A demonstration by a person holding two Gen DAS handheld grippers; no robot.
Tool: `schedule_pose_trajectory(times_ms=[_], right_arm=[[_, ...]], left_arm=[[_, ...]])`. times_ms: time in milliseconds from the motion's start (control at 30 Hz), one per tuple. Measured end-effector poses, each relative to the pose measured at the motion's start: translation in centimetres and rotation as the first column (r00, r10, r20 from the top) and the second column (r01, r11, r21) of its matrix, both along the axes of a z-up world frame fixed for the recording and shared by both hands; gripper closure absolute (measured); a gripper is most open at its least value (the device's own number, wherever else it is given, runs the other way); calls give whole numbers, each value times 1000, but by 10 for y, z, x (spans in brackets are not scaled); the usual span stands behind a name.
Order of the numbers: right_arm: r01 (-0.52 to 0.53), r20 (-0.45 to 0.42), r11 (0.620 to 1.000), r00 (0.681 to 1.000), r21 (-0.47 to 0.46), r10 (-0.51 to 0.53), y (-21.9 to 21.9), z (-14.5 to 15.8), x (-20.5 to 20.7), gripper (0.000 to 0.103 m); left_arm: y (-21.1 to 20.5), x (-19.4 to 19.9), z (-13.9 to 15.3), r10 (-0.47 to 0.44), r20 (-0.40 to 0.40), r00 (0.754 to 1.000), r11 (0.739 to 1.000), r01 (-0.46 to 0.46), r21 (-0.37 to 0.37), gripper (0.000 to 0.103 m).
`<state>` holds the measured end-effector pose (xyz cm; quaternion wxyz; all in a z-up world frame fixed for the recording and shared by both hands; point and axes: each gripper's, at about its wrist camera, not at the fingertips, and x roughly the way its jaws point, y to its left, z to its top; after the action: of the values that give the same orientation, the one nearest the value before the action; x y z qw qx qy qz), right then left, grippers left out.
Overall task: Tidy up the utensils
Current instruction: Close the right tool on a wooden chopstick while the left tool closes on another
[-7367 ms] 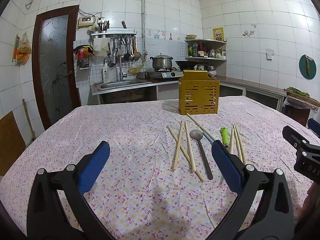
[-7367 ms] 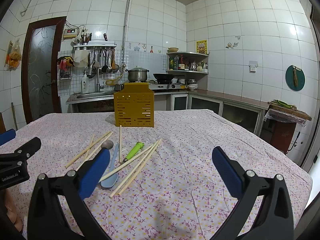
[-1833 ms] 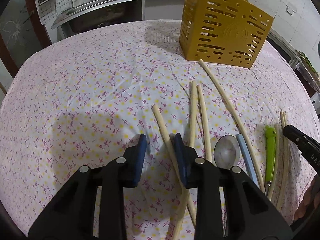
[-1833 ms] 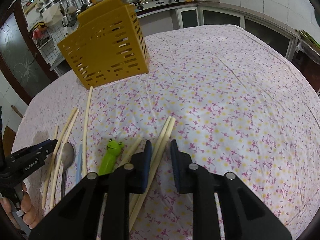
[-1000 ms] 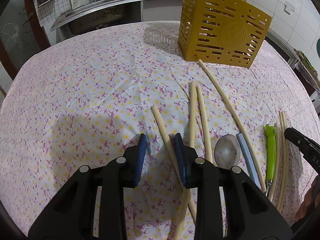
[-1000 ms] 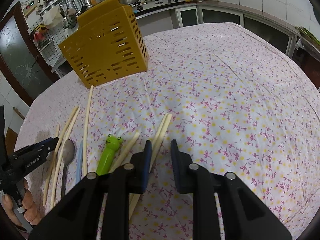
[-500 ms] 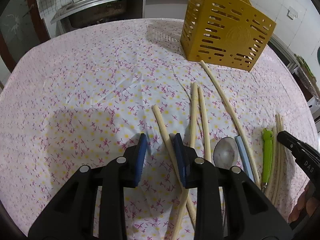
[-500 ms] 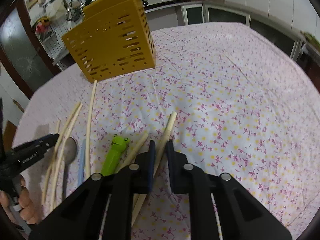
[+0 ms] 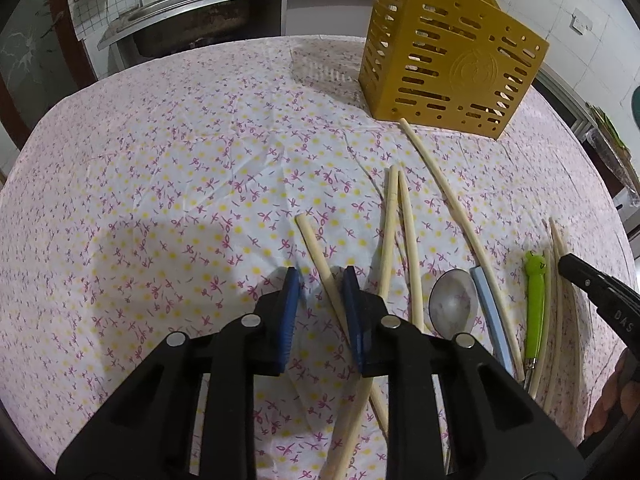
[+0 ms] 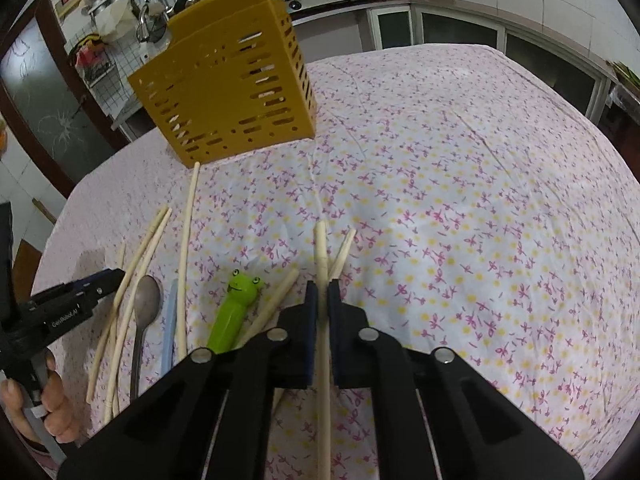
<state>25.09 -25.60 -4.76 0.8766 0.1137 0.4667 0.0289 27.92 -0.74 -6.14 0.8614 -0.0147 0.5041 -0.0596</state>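
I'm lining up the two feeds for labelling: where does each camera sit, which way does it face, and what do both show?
Left wrist: rides the left gripper, looking down along its closing jaws, which straddle a chopstick on the floral tablecloth; the right gripper's tip and some fingers show at right.
Right wrist: rides the right gripper, shut on a chopstick, facing the yellow utensil holder; the left gripper and hand show at left.
Shared: holder, spoon, frog-topped green utensil, loose chopsticks.
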Motion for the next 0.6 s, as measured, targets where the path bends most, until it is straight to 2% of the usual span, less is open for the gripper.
schedule_pose_trajectory(times_ms=[167,300,367,600], right_arm=[[-19,-11,999,1000,-41,18,5,1,2,97],[-14,9,999,1000,-38,15,4,0,-1,97],[-12,19,999,1000,-33,13,3,0,-2,97],[-22,36,999,999,-38,23,3,-1,-6,97]], left_arm=[[-5,3,0,-17,-4,1000,999,17,34,82],[-12,2,-1,-23,15,1000,998,22,66,83],[-15,1,-1,-30,28,999,997,28,77,89],[-25,4,-3,-44,34,998,994,40,106,91]])
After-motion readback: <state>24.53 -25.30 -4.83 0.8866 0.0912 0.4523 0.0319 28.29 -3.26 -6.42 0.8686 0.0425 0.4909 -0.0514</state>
